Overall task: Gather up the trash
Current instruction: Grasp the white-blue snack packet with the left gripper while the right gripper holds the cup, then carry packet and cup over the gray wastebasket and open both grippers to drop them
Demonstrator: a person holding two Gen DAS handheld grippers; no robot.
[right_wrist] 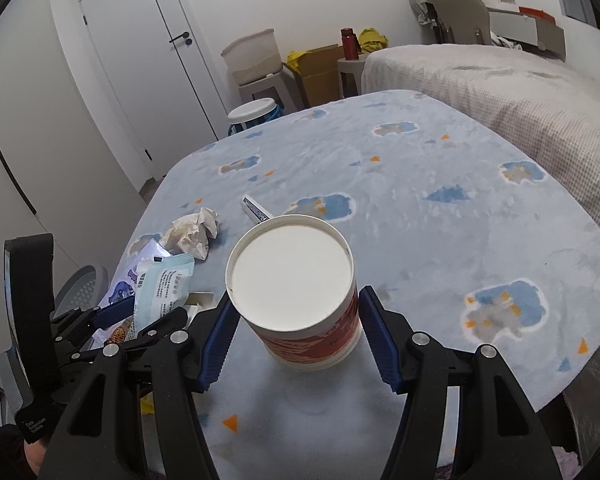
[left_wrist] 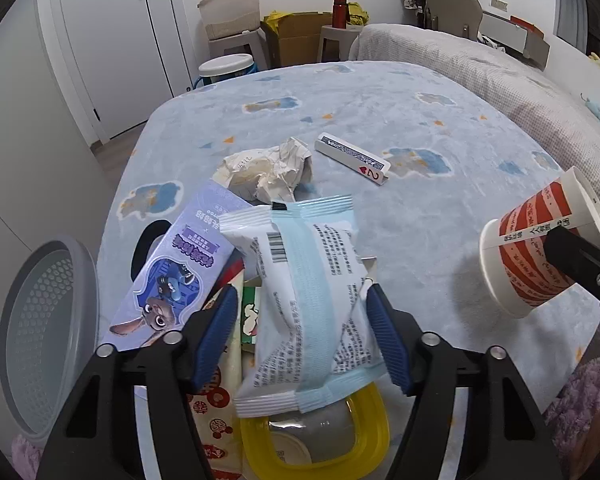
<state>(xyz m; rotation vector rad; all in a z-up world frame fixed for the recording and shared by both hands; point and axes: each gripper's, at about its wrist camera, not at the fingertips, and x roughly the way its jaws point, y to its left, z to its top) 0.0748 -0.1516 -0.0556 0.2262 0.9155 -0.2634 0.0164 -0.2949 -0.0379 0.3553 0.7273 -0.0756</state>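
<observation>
My left gripper (left_wrist: 302,314) is shut on a white and light-blue snack wrapper (left_wrist: 304,292), held above a pile of trash: a purple cartoon packet (left_wrist: 180,272), a red-patterned packet (left_wrist: 212,412) and a yellow-rimmed plastic container (left_wrist: 320,436). Crumpled paper (left_wrist: 272,172) lies beyond. My right gripper (right_wrist: 296,312) is shut on a red and white paper cup (right_wrist: 300,300), held on its side with its white base toward the camera. The cup also shows in the left wrist view (left_wrist: 540,244), in the air at right. The wrapper shows in the right wrist view (right_wrist: 162,284).
A playing-card box (left_wrist: 354,158) lies past the paper on the blue blanket-covered table (left_wrist: 380,100). A grey mesh bin (left_wrist: 44,340) stands off the table's left edge. A bed (left_wrist: 500,80) is at the right. A door, stools and boxes stand behind.
</observation>
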